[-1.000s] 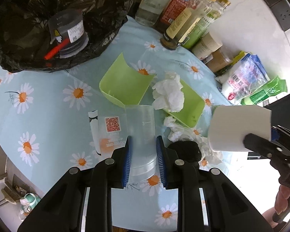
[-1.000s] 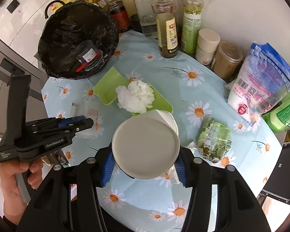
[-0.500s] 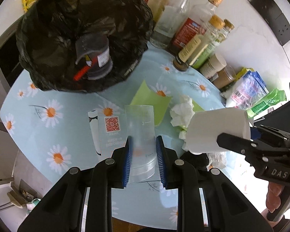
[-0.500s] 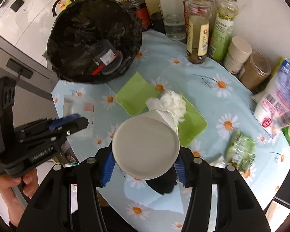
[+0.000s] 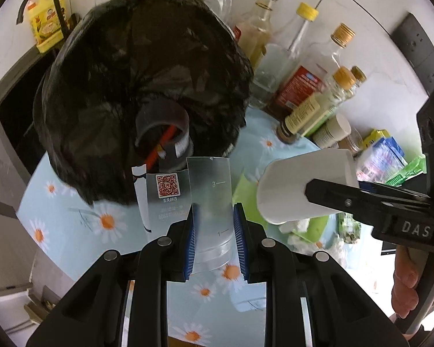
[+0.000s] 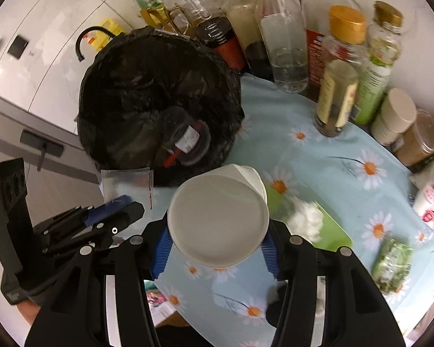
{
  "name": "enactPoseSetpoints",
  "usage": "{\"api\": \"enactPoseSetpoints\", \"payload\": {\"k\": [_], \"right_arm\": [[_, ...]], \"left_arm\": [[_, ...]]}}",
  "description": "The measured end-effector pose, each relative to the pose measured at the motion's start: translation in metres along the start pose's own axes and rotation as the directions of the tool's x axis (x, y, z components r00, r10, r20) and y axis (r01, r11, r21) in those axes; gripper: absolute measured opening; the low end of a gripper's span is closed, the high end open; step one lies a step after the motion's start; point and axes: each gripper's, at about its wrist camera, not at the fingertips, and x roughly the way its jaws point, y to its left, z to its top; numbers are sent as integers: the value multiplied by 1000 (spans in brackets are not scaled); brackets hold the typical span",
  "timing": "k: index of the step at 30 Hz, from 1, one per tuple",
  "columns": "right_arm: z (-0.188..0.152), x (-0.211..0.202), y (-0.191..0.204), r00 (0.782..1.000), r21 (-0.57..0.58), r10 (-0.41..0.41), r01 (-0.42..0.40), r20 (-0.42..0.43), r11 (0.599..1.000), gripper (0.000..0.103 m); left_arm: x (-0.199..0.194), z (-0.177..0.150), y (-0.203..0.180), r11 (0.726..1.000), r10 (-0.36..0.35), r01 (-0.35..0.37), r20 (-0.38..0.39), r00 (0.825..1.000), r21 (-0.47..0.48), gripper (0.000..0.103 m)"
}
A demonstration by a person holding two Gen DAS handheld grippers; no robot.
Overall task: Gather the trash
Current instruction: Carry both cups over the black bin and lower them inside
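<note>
My left gripper (image 5: pixel 214 241) is shut on a flattened clear plastic cup (image 5: pixel 209 202) with printed measuring marks and a QR label. It hangs at the near rim of the black-lined trash bin (image 5: pixel 124 66), also seen from the right wrist as the bin (image 6: pixel 136 86). A dark plastic cup with a red straw (image 5: pixel 162 133) lies inside the bin. My right gripper (image 6: pixel 215 245) is shut on a white paper cup (image 6: pixel 218 217), its bottom facing the camera, just right of the bin. The left wrist view shows that cup (image 5: pixel 301 185) to the right of the clear one.
Several sauce and oil bottles (image 6: pixel 338 66) stand along the wall behind the daisy tablecloth (image 6: pixel 318 150). A green tray with crumpled tissue (image 6: pixel 306 217), a green wrapper (image 6: pixel 392 263) and snack bags (image 5: pixel 382 156) lie to the right. A person's hand (image 5: pixel 408 286) grips the right tool.
Both grippers have carried their cups across the table toward the bin, which now fills far more of each view. The green tray and tissue have slid away to the right.
</note>
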Motion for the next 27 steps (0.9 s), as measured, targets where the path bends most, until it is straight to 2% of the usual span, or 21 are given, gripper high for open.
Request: {"api": "enactPoseSetpoints", "payload": {"k": [13, 21, 27], "right_arm": [[63, 32, 26, 1000, 95, 17, -19, 26, 995, 53], [99, 56, 45, 998, 133, 46, -51, 41, 990, 53], [118, 68, 56, 997, 131, 62, -68, 46, 989, 53]], "left_arm": [[21, 57, 27, 996, 41, -40, -9, 999, 85, 22], [43, 73, 44, 993, 67, -63, -39, 997, 100, 23], [48, 79, 49, 990, 98, -94, -30, 995, 105, 23]]}}
